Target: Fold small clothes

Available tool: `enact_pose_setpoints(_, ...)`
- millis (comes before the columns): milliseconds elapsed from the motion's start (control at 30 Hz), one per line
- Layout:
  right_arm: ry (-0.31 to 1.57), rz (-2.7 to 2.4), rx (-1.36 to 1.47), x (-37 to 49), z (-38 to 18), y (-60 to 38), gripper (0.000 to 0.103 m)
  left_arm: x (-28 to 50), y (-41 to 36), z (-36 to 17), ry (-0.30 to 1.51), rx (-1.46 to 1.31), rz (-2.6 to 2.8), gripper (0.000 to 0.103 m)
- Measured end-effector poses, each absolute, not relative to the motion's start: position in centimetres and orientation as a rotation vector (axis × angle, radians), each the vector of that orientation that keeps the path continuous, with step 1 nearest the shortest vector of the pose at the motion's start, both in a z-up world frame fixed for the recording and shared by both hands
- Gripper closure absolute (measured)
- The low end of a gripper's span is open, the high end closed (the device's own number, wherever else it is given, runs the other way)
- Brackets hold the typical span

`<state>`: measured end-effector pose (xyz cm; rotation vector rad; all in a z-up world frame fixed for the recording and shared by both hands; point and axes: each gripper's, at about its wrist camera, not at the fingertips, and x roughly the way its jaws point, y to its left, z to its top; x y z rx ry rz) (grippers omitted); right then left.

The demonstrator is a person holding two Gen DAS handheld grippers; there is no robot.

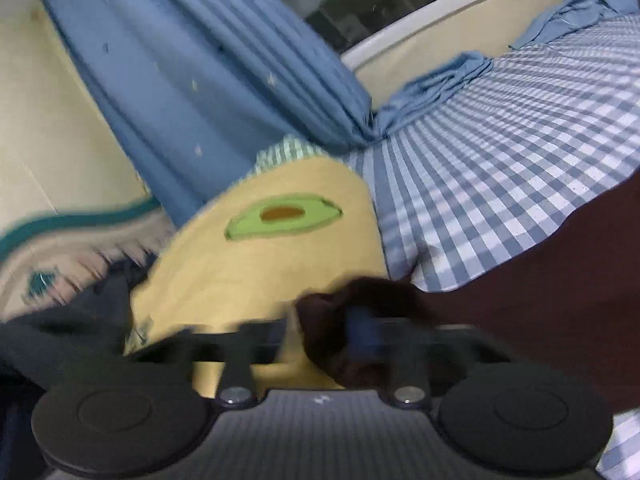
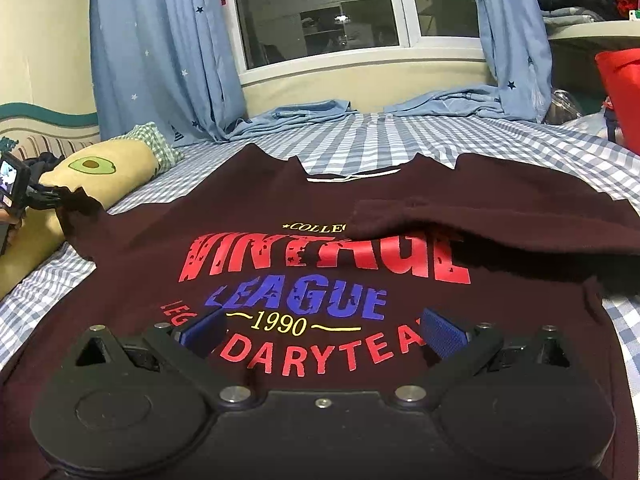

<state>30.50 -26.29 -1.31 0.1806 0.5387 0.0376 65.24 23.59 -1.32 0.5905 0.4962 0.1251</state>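
Observation:
A dark maroon T-shirt (image 2: 240, 208) with a red and blue "VINTAGE LEAGUE 1990" print lies face up on the checked bed. Its right sleeve (image 2: 500, 216) is folded in over the print. My right gripper (image 2: 324, 328) hovers open over the shirt's lower print, blue pads (image 2: 204, 326) wide apart with nothing between them. My left gripper (image 2: 66, 200) is at the shirt's far left, shut on the tip of the left sleeve. In the blurred left wrist view, the left gripper (image 1: 320, 336) pinches a bunch of maroon sleeve cloth (image 1: 360, 300), and the shirt (image 1: 560, 280) stretches off to the right.
A yellow avocado pillow (image 2: 100, 168) lies at the bed's left side, right behind the left gripper (image 1: 260, 256). Blue star curtains (image 2: 160, 60) hang at the window onto the blue-white checked sheet (image 2: 360, 136). A red bag (image 2: 620, 96) stands at the far right.

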Motion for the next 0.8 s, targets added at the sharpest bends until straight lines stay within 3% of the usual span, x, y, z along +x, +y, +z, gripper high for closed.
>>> enact_pose_setpoints(300,0.497,0.048,0.238,29.4,-0.5,-27.1,0.001,60.4,27.6,8.8,0.374,-0.006,0.300,0.094)
enact_pose_setpoints(533,0.526,0.036,0.353,28.8,-1.1,-28.0,0.001,58.6,29.3,13.3,0.296,-0.054,0.388,0.094)
enact_pose_setpoints(800,0.560,0.064,0.377,28.7,-1.6,-27.9,0.001,56.0,24.2,14.9,0.208,-0.004,0.251,0.094)
